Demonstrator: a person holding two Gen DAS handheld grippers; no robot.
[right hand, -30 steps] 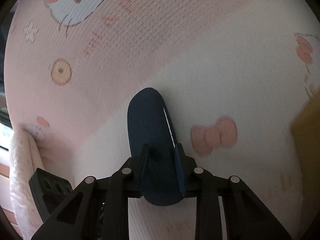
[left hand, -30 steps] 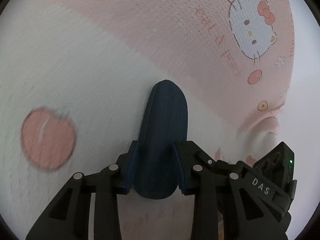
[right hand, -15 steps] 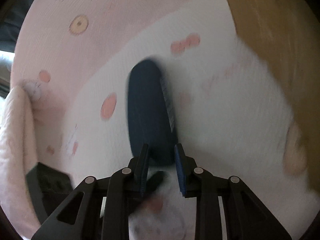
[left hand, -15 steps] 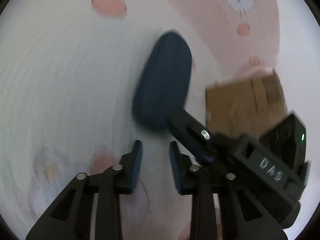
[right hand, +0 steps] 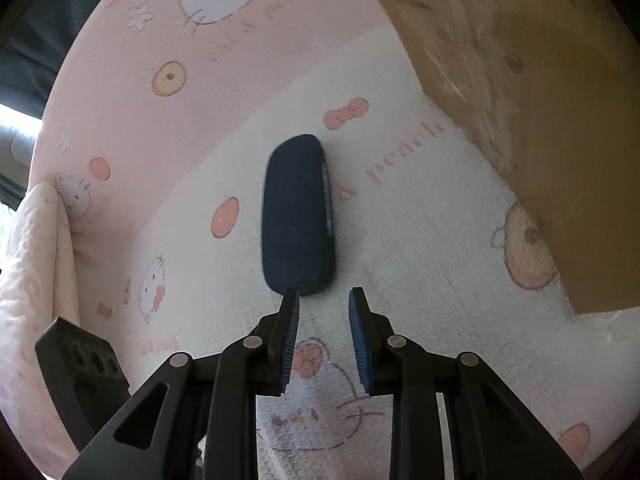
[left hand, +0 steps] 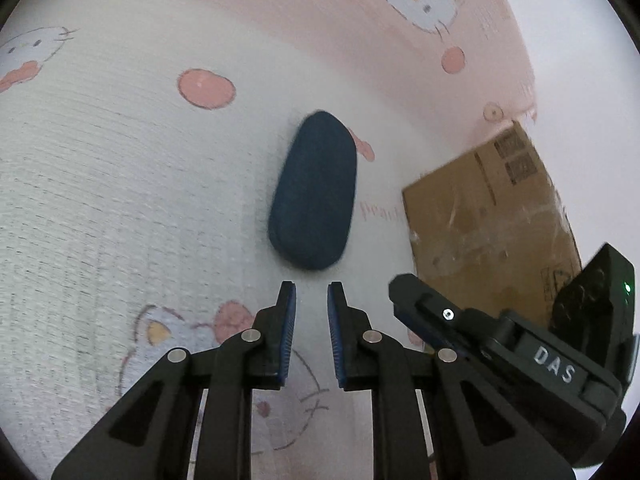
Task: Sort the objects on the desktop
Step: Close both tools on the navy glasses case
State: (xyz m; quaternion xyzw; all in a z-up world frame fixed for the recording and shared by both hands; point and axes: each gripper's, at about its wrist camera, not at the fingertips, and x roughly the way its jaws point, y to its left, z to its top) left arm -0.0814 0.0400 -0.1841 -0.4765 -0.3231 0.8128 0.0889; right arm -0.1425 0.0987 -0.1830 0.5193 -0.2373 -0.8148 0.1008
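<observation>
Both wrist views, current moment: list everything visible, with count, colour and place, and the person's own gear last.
Glasses case: one, dark navy, closed, lying flat on the cloth ahead of both grippers, held by neither.
Cardboard box: one, brown, standing on the cloth to the right of the case.
Cloth: one, white and pink with cartoon cat prints, covering the surface.
Left gripper: black with blue pads, jaws apart, empty, just short of the case.
Right gripper: black with blue pads, jaws apart, empty, at the case's near end.
</observation>
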